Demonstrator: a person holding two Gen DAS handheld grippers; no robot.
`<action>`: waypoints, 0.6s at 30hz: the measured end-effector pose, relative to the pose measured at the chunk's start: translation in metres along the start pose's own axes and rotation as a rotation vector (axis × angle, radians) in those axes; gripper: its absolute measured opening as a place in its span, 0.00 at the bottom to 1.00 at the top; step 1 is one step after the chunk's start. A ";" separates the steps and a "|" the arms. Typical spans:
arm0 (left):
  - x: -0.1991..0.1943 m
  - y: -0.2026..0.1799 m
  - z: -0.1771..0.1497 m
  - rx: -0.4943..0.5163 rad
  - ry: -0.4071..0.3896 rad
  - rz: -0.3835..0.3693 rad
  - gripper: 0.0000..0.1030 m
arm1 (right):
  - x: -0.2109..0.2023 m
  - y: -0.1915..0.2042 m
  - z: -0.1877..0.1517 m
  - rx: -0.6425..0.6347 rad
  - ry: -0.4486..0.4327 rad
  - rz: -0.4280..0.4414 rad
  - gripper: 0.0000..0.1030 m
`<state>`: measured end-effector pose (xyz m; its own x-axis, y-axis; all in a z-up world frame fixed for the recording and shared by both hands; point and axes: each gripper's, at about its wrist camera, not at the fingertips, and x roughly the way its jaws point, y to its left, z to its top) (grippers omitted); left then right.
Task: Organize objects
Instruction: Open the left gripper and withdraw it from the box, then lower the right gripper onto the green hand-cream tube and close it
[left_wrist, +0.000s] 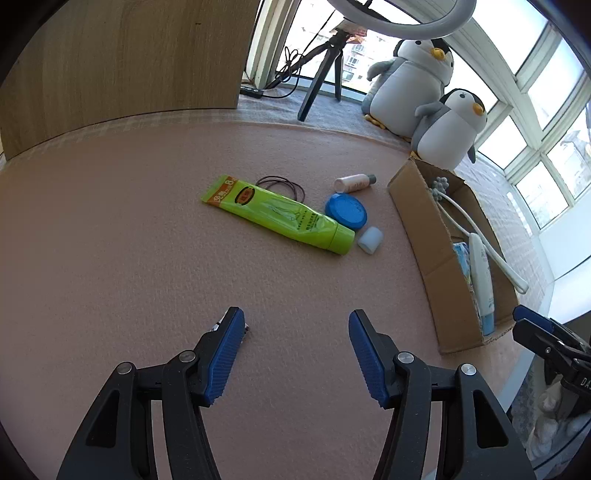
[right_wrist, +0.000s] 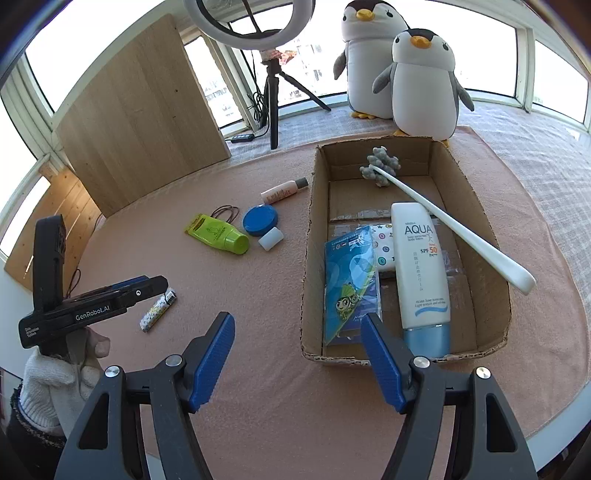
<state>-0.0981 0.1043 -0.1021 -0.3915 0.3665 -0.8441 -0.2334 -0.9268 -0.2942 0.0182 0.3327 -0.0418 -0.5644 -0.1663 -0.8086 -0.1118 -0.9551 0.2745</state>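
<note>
My left gripper (left_wrist: 295, 321) hangs open over the pink mat, nothing between its fingers. A patterned lighter (right_wrist: 159, 308) lies just under its left finger and shows only as a sliver (left_wrist: 246, 328) in the left wrist view. Further out lie a green tube (left_wrist: 277, 214), a blue round tin (left_wrist: 346, 210), a small white cap (left_wrist: 370, 240), a small pink bottle (left_wrist: 354, 182) and dark hair ties (left_wrist: 280, 184). My right gripper (right_wrist: 297, 325) is open and empty at the near-left corner of the cardboard box (right_wrist: 310, 258). The box holds a sunscreen tube (right_wrist: 421, 266), a blue packet (right_wrist: 351, 284) and a long white shoehorn (right_wrist: 454, 236).
Two plush penguins (right_wrist: 421, 81) stand behind the box. A ring light on a tripod (right_wrist: 273, 92) and a wooden board (right_wrist: 140, 110) sit at the back left. A gloved hand (right_wrist: 55, 376) holds the left gripper (right_wrist: 155, 286). The mat's front edge runs near the right gripper.
</note>
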 end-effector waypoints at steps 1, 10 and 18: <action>-0.002 0.008 -0.003 -0.011 -0.001 0.005 0.61 | 0.002 0.005 0.005 -0.010 0.000 0.009 0.65; -0.016 0.047 -0.015 -0.079 -0.014 0.018 0.61 | 0.048 0.051 0.055 -0.079 0.042 0.108 0.65; -0.034 0.083 -0.025 -0.150 -0.035 0.039 0.61 | 0.123 0.077 0.087 -0.108 0.182 0.140 0.52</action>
<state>-0.0818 0.0128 -0.1089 -0.4289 0.3305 -0.8408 -0.0826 -0.9411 -0.3278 -0.1311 0.2605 -0.0752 -0.4109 -0.3305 -0.8497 0.0505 -0.9388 0.3407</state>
